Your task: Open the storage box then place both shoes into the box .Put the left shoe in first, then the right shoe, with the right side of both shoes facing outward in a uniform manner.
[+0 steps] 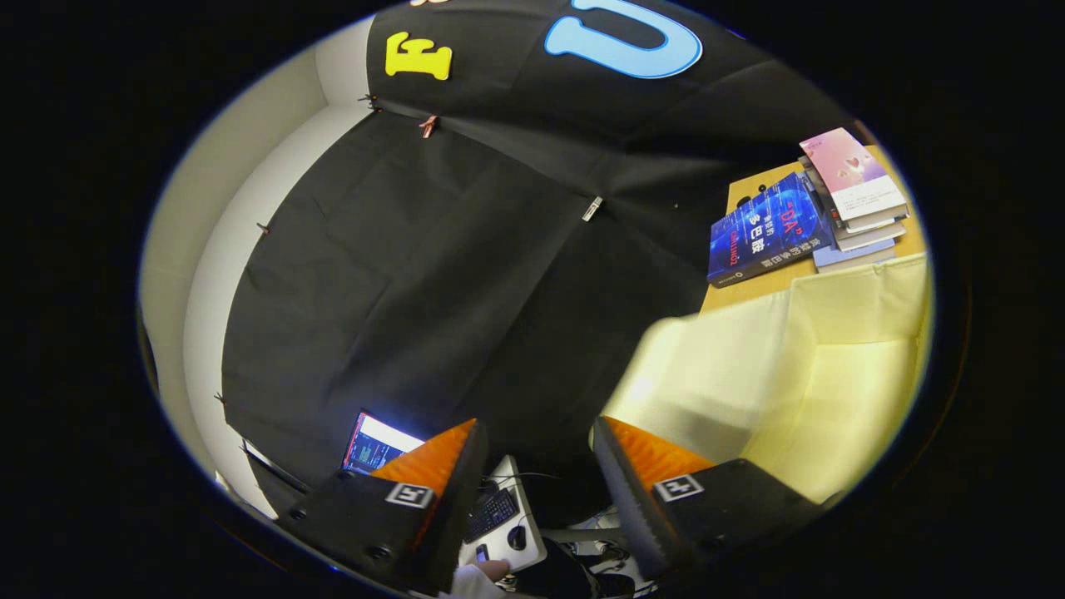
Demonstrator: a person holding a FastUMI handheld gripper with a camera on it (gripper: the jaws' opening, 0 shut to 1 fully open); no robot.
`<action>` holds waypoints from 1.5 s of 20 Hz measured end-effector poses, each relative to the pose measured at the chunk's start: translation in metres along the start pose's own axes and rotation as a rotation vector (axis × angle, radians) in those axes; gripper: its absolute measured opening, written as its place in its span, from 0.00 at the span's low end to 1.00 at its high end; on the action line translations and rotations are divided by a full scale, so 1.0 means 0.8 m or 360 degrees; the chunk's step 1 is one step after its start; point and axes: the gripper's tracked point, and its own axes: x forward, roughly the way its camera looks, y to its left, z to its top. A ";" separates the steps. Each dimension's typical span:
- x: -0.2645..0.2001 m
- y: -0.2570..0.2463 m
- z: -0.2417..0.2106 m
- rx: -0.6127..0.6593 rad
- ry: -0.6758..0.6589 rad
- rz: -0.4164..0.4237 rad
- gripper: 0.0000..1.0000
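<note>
My gripper (539, 424) is open, with nothing between its fingers, and is held in the air with the view tilted. A pale yellow storage box (799, 366) stands just ahead of the right finger (641, 453) and to its right, resting on a wooden table (753, 291). The box's soft walls and a flat panel face me. Whether its lid is up I cannot tell. The black booth wall lies straight beyond the fingers.
A blue book (770, 229) and a stack of books (857, 195) lie on the table beyond the box. Past the fingers lower down are a lit laptop (374, 445), a keyboard (491, 512), a mouse (517, 537) and a person's hand (491, 570).
</note>
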 end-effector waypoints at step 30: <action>-0.462 -0.332 -0.040 -0.0365 0.0030 -0.1439 0.98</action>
